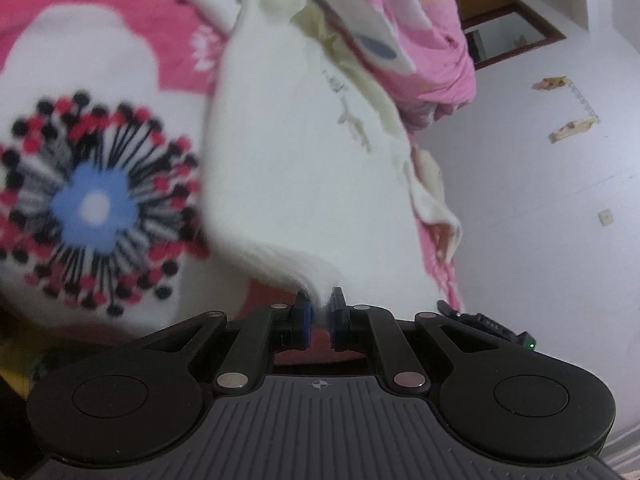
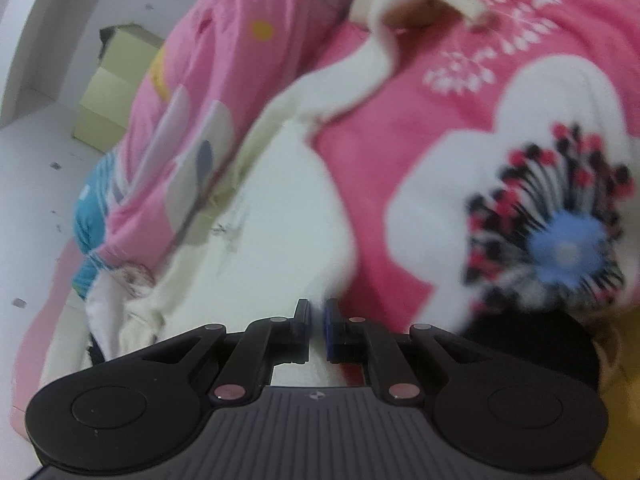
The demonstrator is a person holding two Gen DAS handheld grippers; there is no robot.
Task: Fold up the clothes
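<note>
Right now both the left gripper (image 1: 320,306) and the right gripper (image 2: 318,310) pinch the near hem of the cream sweater (image 1: 296,152), which stretches toward 12 o'clock over the pink flowery blanket (image 1: 100,28), likely to pull it flat for folding

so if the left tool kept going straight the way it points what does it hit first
The white garment: the left tool is already shut on its hem, and the cloth fills the line ahead. Depth beyond it is unclear.
</note>
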